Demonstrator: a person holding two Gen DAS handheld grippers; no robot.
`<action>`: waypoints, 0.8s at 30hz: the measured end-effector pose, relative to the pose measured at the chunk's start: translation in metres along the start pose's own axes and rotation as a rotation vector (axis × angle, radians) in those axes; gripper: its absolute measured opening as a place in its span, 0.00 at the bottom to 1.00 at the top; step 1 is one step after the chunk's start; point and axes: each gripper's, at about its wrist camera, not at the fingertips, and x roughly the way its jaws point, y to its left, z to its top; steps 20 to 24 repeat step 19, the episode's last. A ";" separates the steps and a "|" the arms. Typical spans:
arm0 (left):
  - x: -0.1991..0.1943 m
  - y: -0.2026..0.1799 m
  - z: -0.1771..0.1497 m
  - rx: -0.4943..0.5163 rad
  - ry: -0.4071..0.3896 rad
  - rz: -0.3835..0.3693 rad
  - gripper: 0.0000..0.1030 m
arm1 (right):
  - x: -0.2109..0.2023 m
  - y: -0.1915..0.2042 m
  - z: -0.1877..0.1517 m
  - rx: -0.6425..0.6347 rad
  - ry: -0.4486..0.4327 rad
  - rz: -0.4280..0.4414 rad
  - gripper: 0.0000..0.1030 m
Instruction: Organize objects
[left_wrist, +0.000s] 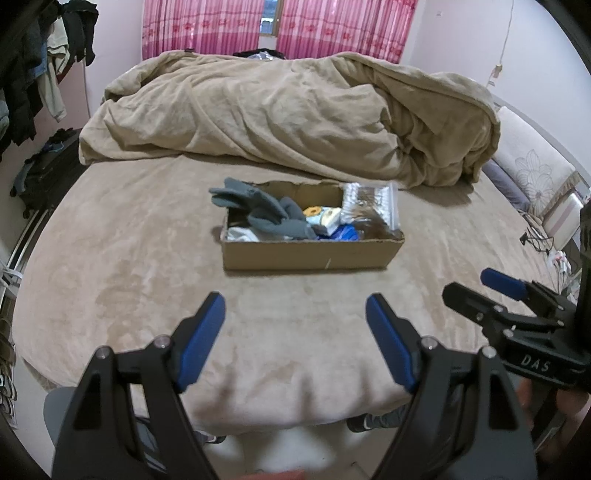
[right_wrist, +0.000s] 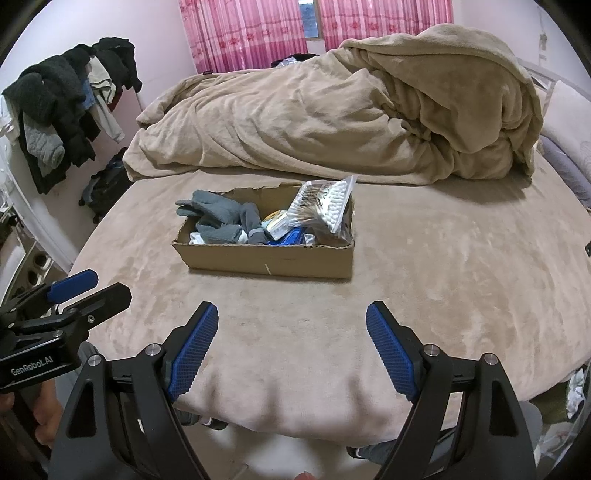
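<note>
A cardboard box (right_wrist: 269, 254) sits mid-bed (right_wrist: 443, 277), holding grey gloves (right_wrist: 221, 218) and a bag of cotton swabs (right_wrist: 325, 206). Near the bed's front edge, the left gripper (left_wrist: 295, 332) and right gripper (right_wrist: 291, 343) hover with fingers wide apart, holding nothing.

From my remote seat I could read only two marks. The letters "DAS" stood in white on the black body of the right gripper (left_wrist: 480, 291). "GenRobot.AI" stood in white on the black body of the left gripper (right_wrist: 99, 284). Nothing in the cardboard box (right_wrist: 266, 258) was legible.
</note>
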 end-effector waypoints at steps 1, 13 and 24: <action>0.000 0.000 0.000 0.001 0.002 -0.001 0.78 | 0.000 0.000 0.000 -0.001 0.000 -0.002 0.83; 0.013 -0.003 0.003 0.027 0.018 0.010 0.78 | 0.006 -0.002 0.000 0.013 0.019 0.002 0.83; 0.024 0.003 0.004 0.031 0.008 0.020 0.78 | 0.017 -0.005 0.000 0.017 0.032 0.009 0.83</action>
